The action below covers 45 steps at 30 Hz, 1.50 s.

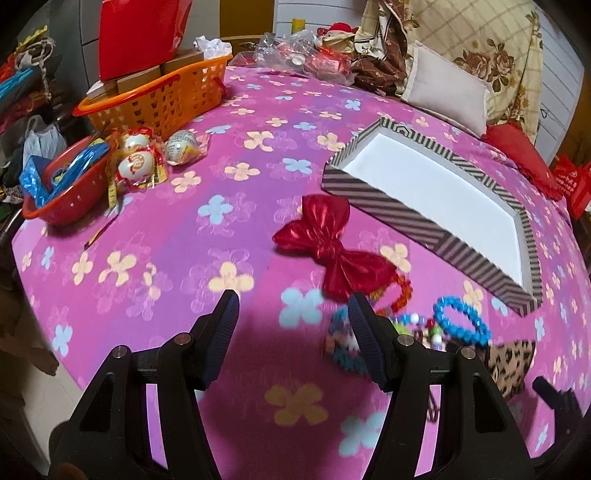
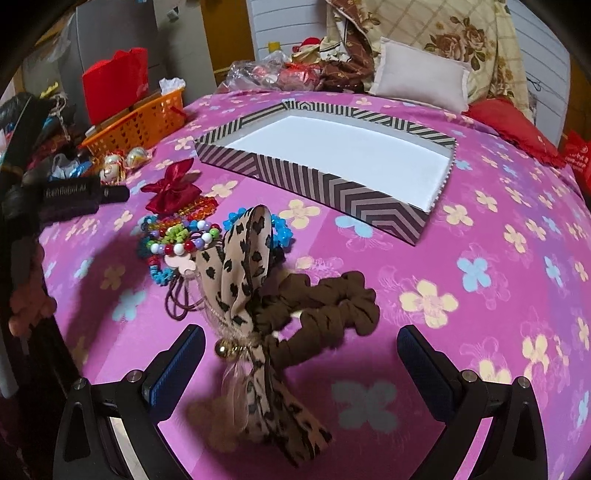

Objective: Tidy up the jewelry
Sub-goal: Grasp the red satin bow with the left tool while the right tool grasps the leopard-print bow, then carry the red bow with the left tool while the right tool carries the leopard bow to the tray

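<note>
I'm over a bed with a pink flowered sheet. Floral quilt and a pale pillow are piled at the far end, white slatted wall behind, cluttered shelves off to my left.

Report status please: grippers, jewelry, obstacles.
Left gripper open, empty. Right gripper open, around leopard bow. Jewelry pile still outside box. Nothing blocking.

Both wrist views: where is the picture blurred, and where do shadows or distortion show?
Left wrist view: the bead bracelets near the left gripper are smeared, while the red bow stays fairly sharp; a dark shadow lies between the fingers. Right wrist view: the leopard-print bow is soft at its lower tail; the striped box bends from the fisheye.
</note>
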### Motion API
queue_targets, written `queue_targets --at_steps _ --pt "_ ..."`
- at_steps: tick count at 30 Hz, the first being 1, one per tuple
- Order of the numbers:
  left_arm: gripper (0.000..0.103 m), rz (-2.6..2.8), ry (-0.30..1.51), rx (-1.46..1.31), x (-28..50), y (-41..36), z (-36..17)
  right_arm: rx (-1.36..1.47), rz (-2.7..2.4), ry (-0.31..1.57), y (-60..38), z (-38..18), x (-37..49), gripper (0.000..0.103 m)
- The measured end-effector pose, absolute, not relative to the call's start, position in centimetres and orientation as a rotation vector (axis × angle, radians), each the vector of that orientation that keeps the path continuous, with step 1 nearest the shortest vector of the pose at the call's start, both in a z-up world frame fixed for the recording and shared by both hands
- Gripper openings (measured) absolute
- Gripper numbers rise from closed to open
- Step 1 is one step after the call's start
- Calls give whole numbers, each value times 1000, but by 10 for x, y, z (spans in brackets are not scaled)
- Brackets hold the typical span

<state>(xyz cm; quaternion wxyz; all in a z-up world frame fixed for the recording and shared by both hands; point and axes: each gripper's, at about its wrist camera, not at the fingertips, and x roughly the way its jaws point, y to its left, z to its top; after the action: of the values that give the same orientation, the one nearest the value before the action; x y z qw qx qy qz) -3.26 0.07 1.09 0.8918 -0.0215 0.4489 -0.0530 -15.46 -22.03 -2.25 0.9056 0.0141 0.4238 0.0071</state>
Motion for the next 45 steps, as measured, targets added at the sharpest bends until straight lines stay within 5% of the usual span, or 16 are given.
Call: queue_targets --at_steps 7,23,26,28,29,33,45 --pt "71 -119 1001 -75 8 -7 0 17 2 889 -222 -32 -143 103" --pt "70 -81 1097 -51 58 -36 -30 30 9 879 -225 -38 -133 101" --pt "49 -77 1073 -29 58 -38 -31 21 14 859 -224 -36 -135 82" --pt "33 -85 1063 -13 58 -38 -30 7 17 843 -222 -34 -136 53" --pt "22 -94 1063 -19 59 -38 -30 -1 19 839 -221 -33 -137 47" --pt "16 -136 1076 -79 57 -30 -27 45 58 833 -225 -31 -140 39" --pt "16 -228 968 -71 10 -29 29 102 65 730 -234 9 -161 38"
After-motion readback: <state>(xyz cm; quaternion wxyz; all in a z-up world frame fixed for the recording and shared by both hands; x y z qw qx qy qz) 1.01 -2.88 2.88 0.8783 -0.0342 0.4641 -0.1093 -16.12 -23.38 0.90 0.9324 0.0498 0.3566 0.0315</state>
